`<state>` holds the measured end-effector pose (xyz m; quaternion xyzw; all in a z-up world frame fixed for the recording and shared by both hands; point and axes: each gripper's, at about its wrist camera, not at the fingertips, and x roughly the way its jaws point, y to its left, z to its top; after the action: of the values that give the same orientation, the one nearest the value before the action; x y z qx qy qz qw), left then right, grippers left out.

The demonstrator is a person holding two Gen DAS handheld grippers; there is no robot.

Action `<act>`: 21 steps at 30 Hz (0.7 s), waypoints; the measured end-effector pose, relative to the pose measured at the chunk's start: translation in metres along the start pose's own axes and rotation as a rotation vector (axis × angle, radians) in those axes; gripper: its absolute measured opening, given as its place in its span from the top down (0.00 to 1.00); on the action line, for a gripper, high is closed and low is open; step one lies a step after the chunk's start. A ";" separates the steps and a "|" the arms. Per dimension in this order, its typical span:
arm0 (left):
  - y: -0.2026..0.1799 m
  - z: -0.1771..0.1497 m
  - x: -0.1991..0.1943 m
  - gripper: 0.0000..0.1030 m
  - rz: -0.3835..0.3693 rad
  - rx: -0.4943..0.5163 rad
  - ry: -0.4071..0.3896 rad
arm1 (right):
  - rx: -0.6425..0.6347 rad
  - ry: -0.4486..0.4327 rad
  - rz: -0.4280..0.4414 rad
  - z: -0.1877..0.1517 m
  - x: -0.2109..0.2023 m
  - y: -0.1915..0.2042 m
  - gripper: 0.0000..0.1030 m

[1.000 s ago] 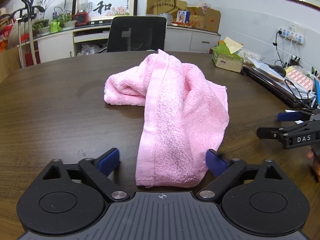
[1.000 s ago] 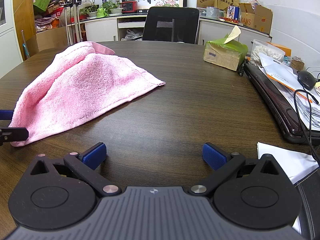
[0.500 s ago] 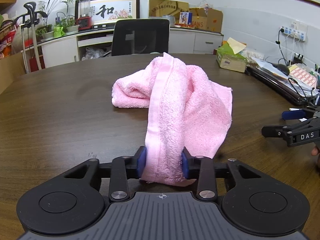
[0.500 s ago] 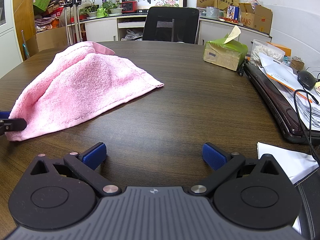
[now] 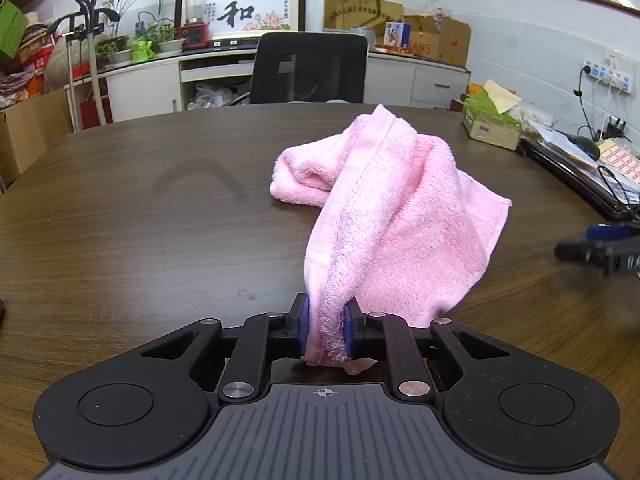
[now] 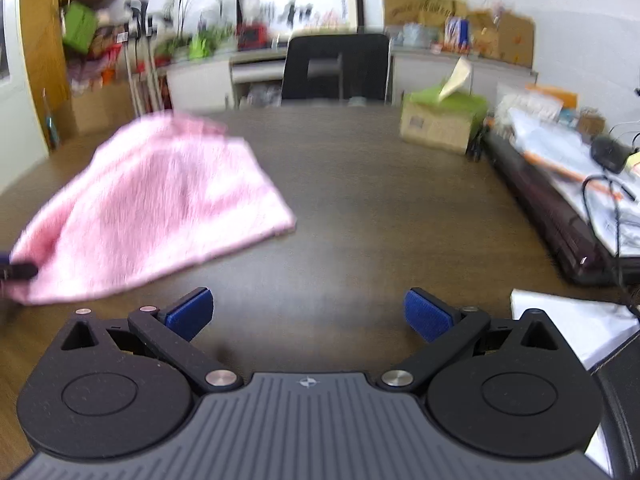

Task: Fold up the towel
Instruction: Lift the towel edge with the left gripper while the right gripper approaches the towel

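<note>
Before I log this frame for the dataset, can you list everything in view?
towel: one, pink, bunched on the table, near corner pinched in the left tongs
table: one, dark brown wood
office chair: one, black, behind the table
tissue box: one, cardboard with green top, far right of table
laptop: one, dark, closed, right table edge, papers on it
framed calligraphy: one, on the back counter
cardboard boxes: several, brown, back counter
left tongs: black with blue pads, shut on the towel
right tongs: black with blue pads, open, over bare table
</note>
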<state>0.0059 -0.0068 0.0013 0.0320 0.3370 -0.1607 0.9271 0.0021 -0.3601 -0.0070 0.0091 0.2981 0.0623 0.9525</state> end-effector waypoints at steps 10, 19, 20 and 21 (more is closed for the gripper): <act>0.019 0.003 0.000 0.83 0.015 -0.036 0.014 | -0.157 0.027 0.009 0.043 0.048 0.051 0.00; 0.026 0.003 0.001 0.82 0.031 -0.031 0.011 | -0.161 0.064 0.058 0.045 0.064 0.056 0.01; 0.026 0.003 0.001 0.82 0.033 -0.029 0.011 | -0.163 0.062 0.065 0.043 0.063 0.055 0.01; 0.026 0.003 0.001 0.82 0.034 -0.028 0.010 | -0.161 0.065 0.069 0.042 0.064 0.054 0.01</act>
<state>0.0166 0.0168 0.0015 0.0258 0.3430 -0.1399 0.9285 0.0724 -0.2977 -0.0056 -0.0594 0.3224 0.1191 0.9372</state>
